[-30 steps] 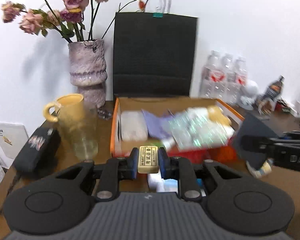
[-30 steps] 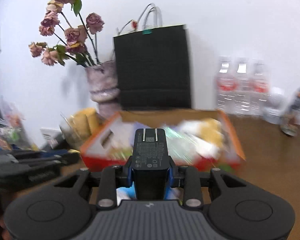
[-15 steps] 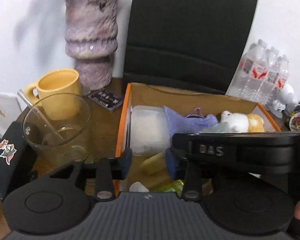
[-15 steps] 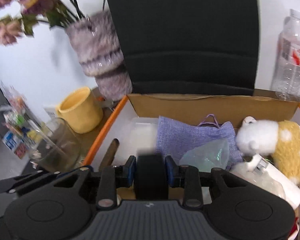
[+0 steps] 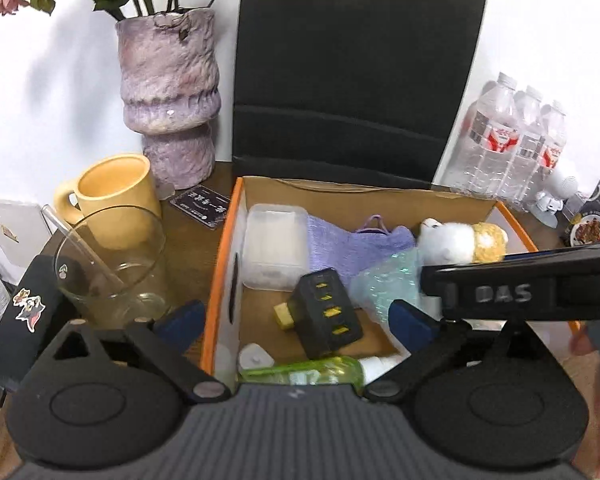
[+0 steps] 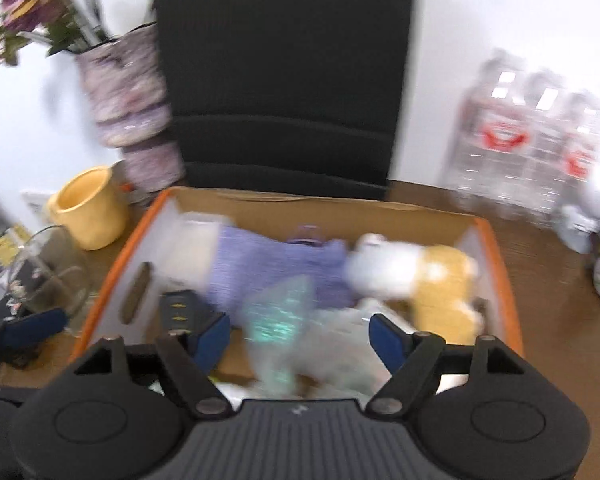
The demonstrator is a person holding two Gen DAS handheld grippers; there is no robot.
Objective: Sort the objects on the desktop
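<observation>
An orange-edged cardboard box [image 5: 224, 240] holds a black multi-port charger [image 5: 326, 314], a small yellow block [image 5: 283, 316], a clear plastic case [image 5: 274, 246], a purple pouch [image 5: 356, 244], a plush toy [image 5: 460, 240], an iridescent bag [image 5: 384, 284] and a green bottle [image 5: 304, 372]. My left gripper [image 5: 296, 324] is open and empty over the box's near edge. My right gripper [image 6: 298, 334] is open and empty above the box [image 6: 112, 272]; the charger [image 6: 180, 308] lies by its left finger. The right view is blurred.
Left of the box stand a glass cup [image 5: 108, 264], a yellow mug [image 5: 112, 196], a purple vase [image 5: 168, 92] and a black case [image 5: 24, 312]. A black bag [image 5: 356, 72] stands behind. Water bottles [image 5: 512, 144] are at the right.
Both grippers moved forward over the box and opened. The left let go of the yellow block and the right let go of the black charger; both now lie in the box.
</observation>
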